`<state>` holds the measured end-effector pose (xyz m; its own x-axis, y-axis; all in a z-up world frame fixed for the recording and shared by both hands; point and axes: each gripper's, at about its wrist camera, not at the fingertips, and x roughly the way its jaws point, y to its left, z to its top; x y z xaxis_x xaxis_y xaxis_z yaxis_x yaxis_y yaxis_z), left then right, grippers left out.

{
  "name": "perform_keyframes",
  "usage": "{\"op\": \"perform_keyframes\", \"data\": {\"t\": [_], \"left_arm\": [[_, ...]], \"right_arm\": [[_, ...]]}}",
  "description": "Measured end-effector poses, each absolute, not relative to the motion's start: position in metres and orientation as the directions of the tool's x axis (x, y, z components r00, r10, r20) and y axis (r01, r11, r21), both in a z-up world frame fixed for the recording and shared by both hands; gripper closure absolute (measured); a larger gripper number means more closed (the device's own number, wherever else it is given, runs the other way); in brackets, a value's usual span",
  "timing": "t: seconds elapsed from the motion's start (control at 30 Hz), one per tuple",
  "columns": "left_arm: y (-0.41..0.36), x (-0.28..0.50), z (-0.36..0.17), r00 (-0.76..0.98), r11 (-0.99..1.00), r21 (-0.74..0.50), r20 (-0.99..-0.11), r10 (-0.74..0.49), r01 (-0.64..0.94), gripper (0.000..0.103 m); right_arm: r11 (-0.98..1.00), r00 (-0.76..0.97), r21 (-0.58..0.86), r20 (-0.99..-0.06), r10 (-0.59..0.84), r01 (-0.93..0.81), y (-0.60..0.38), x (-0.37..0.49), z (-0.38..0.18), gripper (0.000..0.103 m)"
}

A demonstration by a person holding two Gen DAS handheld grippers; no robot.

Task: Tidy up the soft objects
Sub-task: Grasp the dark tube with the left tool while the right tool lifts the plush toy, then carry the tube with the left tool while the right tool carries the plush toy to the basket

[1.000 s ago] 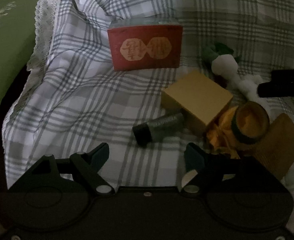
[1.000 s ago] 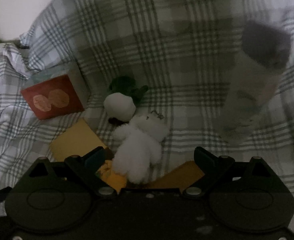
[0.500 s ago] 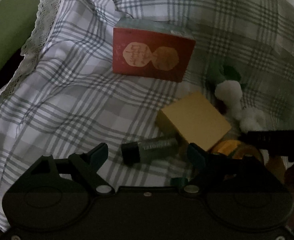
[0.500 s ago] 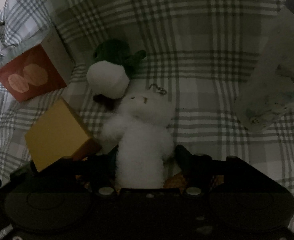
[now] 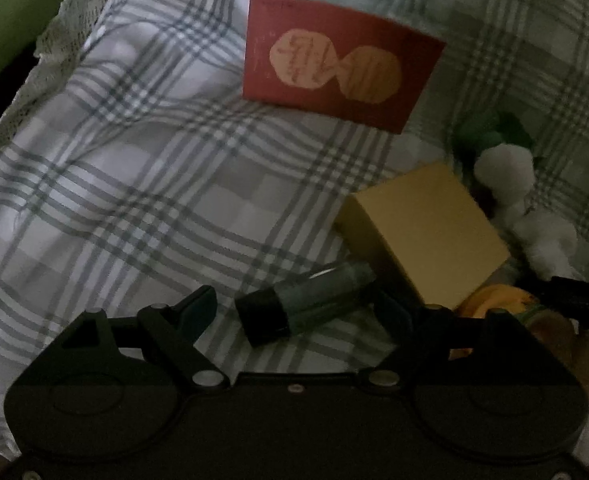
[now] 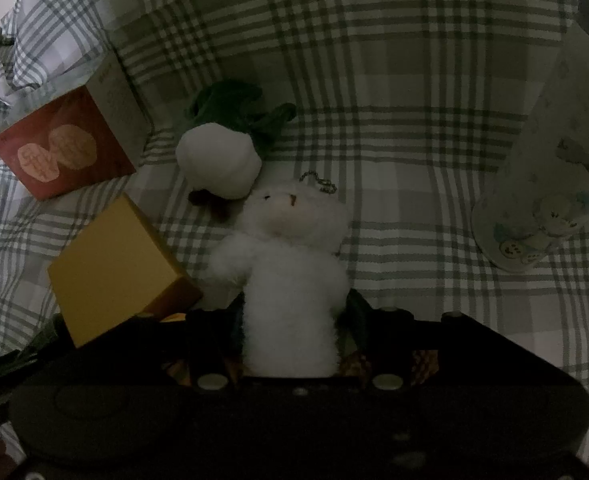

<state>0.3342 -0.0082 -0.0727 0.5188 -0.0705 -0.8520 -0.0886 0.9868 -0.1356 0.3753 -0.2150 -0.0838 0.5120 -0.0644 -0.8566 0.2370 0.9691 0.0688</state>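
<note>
The right claw (image 6: 290, 320) has just been closing, and its jaws now clamp the lower body of the white plush toy (image 6: 290, 264), which lies on the plaid sheet (image 6: 414, 120). A white-and-green plush radish (image 6: 218, 160) touches the toy's head. A yellow box (image 6: 110, 264) sits just left, a red box (image 6: 62, 160) beyond it, and a printed bottle (image 6: 550, 184) well to the right. The left claw (image 5: 294, 312) stands apart, a dark tube (image 5: 306, 304) lying between its fingers, untouched.
</note>
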Motion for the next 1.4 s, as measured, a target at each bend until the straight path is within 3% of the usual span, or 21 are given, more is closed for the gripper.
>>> {"op": "perform_keyframes", "data": {"t": [0.2, 0.3, 0.53, 0.77, 1.4], "left_arm": [[-0.003, 0.340, -0.072, 0.531, 0.983, -0.157, -0.843, -0.081, -0.099, 0.021], [-0.003, 0.340, -0.072, 0.536, 0.982, -0.165, -0.839, -0.092, -0.090, 0.035], [0.003, 0.339, -0.069, 0.532, 0.977, -0.196, -0.838, -0.122, -0.084, 0.035], [0.005, 0.315, -0.051, 0.545, 0.989, -0.143, -0.832, -0.104, -0.028, 0.035], [0.000, 0.144, 0.010, 0.611, 0.971, -0.074, -0.765, -0.202, 0.229, 0.035]], "right_arm": [[0.965, 0.508, 0.084, -0.859, -0.057, 0.249, -0.218, 0.374, -0.081, 0.069], [0.965, 0.521, 0.077, -0.851, -0.068, 0.251, -0.217, 0.372, -0.076, 0.070], [0.963, 0.562, 0.084, -0.824, -0.078, 0.257, -0.219, 0.364, -0.057, 0.071], [0.956, 0.596, 0.105, -0.799, -0.083, 0.274, -0.222, 0.341, -0.033, 0.070], [0.958, 0.726, 0.190, -0.687, -0.026, 0.214, -0.183, 0.140, 0.028, 0.070]]}}
